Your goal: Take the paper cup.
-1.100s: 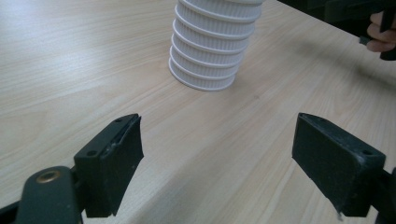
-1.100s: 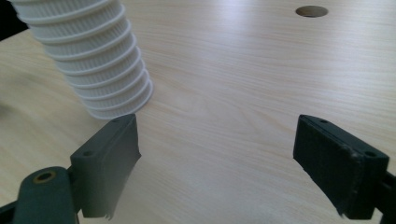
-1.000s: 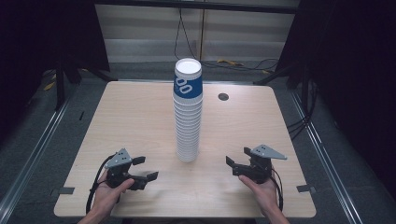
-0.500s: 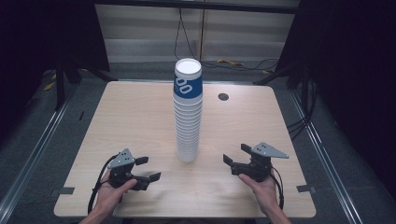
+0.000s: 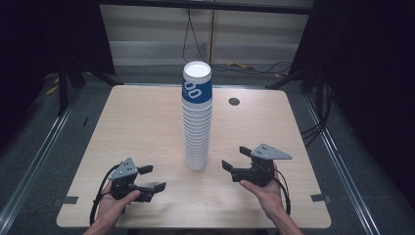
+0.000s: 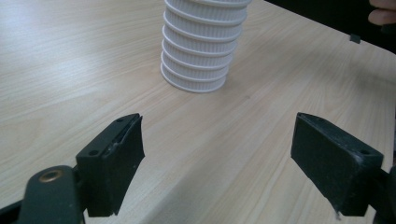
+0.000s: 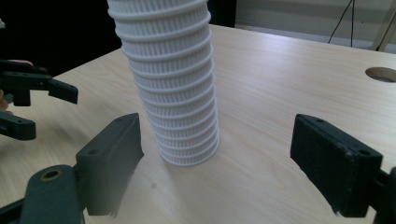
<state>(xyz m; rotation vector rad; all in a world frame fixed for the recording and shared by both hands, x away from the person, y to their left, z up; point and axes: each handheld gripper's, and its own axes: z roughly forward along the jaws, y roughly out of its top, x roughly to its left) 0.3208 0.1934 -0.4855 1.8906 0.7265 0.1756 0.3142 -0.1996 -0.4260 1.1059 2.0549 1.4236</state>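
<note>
The left claw (image 5: 152,178) is sitting low over the near left part of the worktop (image 5: 137,127), its jaws spread wide and holding nothing. In the left gripper view the same claw (image 6: 217,154) is framing bare wood between its two black pads, with the foot of the cup stack (image 6: 198,51) standing ahead of it and apart from both jaws. The person's left hand (image 5: 113,205) is wrapping the body of that gripper from below, and a cable is looping beside it.

The right claw (image 5: 234,158) is hovering near the right side of the stack, jaws likewise spread wide and gripping nothing. In the right gripper view this claw (image 7: 215,154) is pointing at the stack's base, which is standing between the lines of the two jaws but closer to the left one, without touching either. The left gripper is showing farther off at the left edge of that view. The person's right hand (image 5: 264,191) is holding the gripper from underneath.

The cup stack (image 5: 196,117) is standing upright near the middle of the worktop, between the two grippers, its white ribbed cups rising to a top cup with a blue band. A round hole (image 5: 234,102) is lying in the worktop behind and to the right of the stack, well apart from the claws.
</note>
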